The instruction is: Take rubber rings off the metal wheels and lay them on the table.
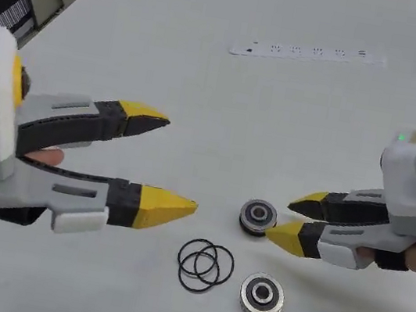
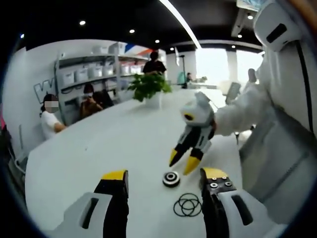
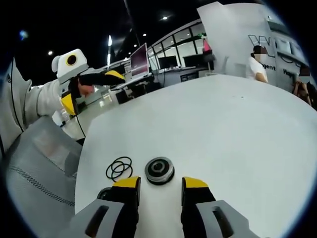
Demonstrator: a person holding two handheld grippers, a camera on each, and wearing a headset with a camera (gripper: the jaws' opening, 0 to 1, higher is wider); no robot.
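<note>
— Head view?
— My left gripper (image 1: 180, 166) is spread wide. My right gripper (image 1: 280, 217) is slightly parted and empty, beside a metal wheel (image 1: 259, 215). Loose rubber rings (image 1: 205, 265) lie on the table (image 1: 203, 84) near a second wheel (image 1: 262, 294).
— Left gripper view?
— Rings lie just ahead.
— Right gripper view?
— A wheel sits just beyond my tips.

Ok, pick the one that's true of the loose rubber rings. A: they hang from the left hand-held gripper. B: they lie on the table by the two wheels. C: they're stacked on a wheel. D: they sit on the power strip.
B: the rubber rings lie flat on the table, apart from the near wheel and the far wheel, and the open left hand-held gripper holds nothing.
</note>
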